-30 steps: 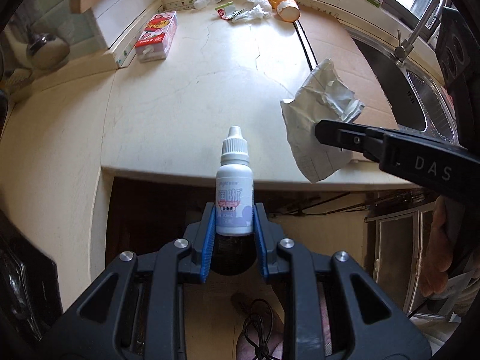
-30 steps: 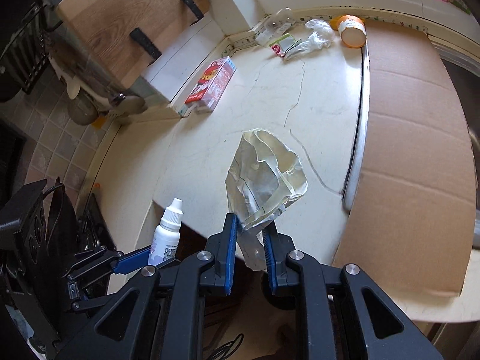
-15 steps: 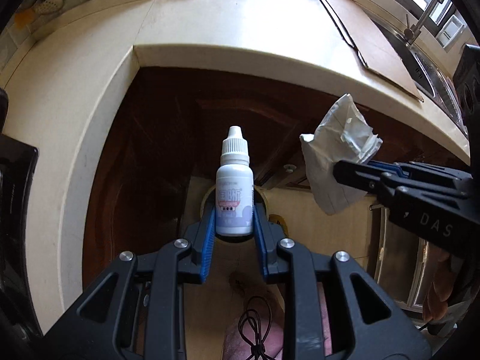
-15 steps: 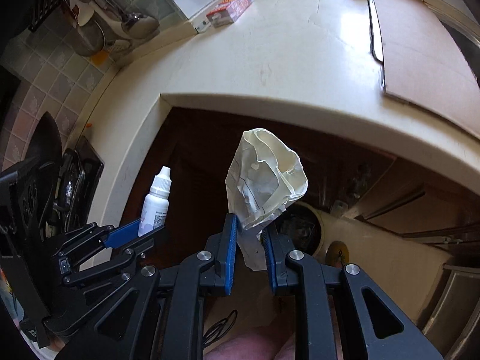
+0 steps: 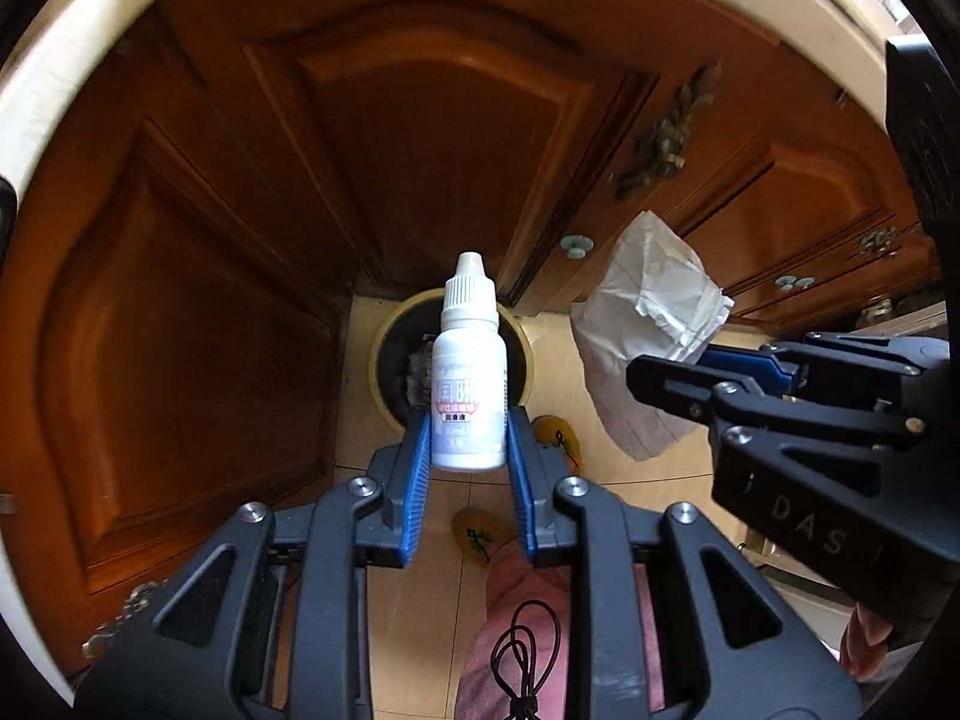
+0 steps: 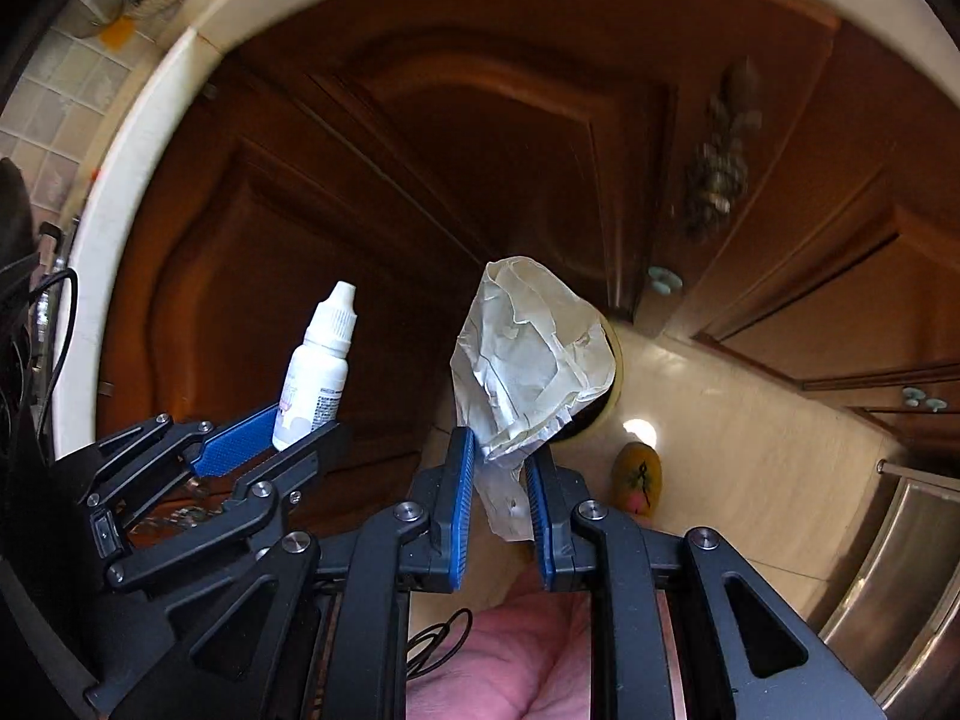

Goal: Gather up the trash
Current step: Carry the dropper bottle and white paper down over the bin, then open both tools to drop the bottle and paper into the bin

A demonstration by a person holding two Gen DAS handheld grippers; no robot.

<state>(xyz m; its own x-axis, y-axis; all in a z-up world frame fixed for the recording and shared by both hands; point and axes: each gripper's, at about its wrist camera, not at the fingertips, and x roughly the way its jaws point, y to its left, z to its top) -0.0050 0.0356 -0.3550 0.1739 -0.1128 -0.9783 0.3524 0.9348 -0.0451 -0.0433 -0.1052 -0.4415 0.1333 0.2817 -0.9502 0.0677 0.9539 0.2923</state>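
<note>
My left gripper clamps small white plastic dropper bottle upright; right gripper pinches crumpled white paper wrapper

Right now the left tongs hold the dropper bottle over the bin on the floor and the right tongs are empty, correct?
Not quite. The right tongs are not empty: they are shut on a crumpled white paper wrapper, as the right wrist view shows. The rest stands: the left tongs hold the dropper bottle over the bin on the floor.
</note>
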